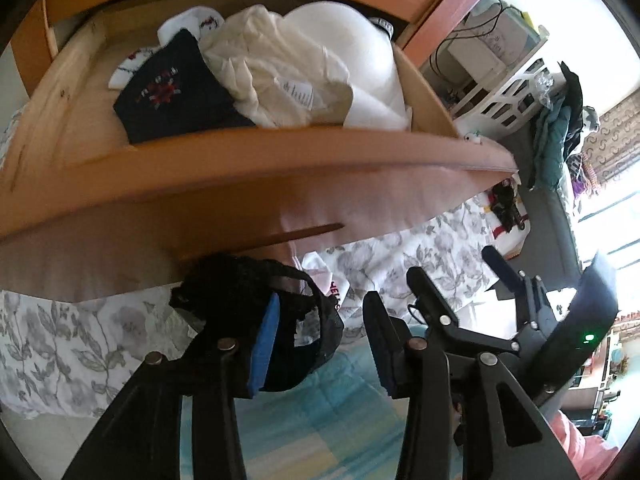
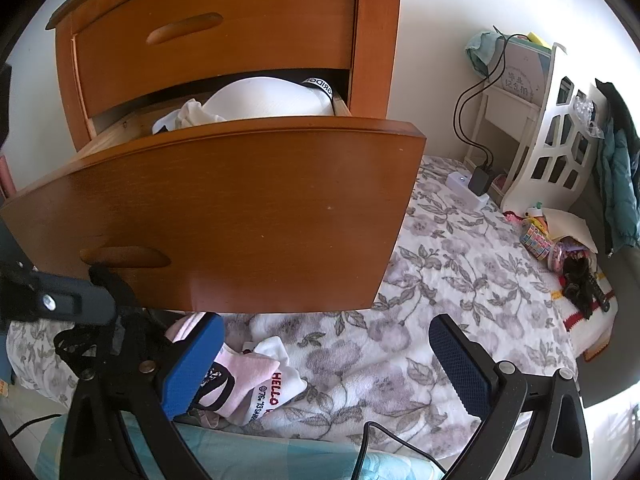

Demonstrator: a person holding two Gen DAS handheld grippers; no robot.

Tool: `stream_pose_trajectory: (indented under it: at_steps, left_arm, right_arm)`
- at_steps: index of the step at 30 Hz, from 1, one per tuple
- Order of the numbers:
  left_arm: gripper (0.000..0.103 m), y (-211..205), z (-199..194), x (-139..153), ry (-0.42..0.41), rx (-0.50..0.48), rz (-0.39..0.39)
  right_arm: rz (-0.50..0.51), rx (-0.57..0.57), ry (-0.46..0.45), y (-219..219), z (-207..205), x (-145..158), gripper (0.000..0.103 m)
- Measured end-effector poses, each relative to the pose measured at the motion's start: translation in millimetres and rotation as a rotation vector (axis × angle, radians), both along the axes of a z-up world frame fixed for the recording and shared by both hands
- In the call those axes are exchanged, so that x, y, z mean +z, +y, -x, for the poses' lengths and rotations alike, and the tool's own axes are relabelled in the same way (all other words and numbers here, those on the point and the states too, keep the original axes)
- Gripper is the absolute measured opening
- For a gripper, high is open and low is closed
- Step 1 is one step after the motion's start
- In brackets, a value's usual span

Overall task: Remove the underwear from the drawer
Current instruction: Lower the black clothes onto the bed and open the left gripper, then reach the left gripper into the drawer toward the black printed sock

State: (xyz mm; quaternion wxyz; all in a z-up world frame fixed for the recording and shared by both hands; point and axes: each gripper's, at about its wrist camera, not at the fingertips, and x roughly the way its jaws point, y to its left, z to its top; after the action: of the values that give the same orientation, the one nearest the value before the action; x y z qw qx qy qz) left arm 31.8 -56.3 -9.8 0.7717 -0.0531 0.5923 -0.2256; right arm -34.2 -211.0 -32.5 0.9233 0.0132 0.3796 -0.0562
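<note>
Glossy smooth wooden drawer (image 2: pixel 224 208), black lace cloth underwear (image 1: pixel 256 284), matt black plastic hand-held gripper (image 2: pixel 326 364) with ribbed blue pads.

Two drawers (image 2: pixel 224 208) show (one pulled out), one black underwear (image 1: pixel 256 284), two grippers (image 1: pixel 320 344), one dark folded garment (image 1: pixel 172 92), one white shelf unit (image 2: pixel 560 136).

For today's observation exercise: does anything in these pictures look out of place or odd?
Yes. A black lace garment hangs snagged on one finger of the left tool, whose jaws are apart, below the open drawer. It is draped over the finger, not pinched.
</note>
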Motion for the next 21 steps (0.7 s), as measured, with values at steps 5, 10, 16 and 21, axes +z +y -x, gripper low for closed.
stream_pose_trajectory:
  at_steps: [5, 10, 16, 21]
  left_arm:
    - [0.056, 10, -1, 20, -0.044, 0.025, 0.003]
    - [0.074, 22, 0, 43, -0.134, 0.079, -0.021]
    - [0.083, 32, -2, 52, -0.176, 0.133, -0.042]
    - [0.089, 43, -2, 56, -0.213, 0.18, -0.035]
  right_arm:
    - [0.001, 0.0, 0.0, 0, 0, 0, 0.103]
    - [0.004, 0.001, 0.0, 0, 0, 0, 0.103]
    - [0.011, 0.001, -0.002, 1, 1, 1, 0.103]
    - [0.012, 0.001, -0.002, 1, 1, 1, 0.103]
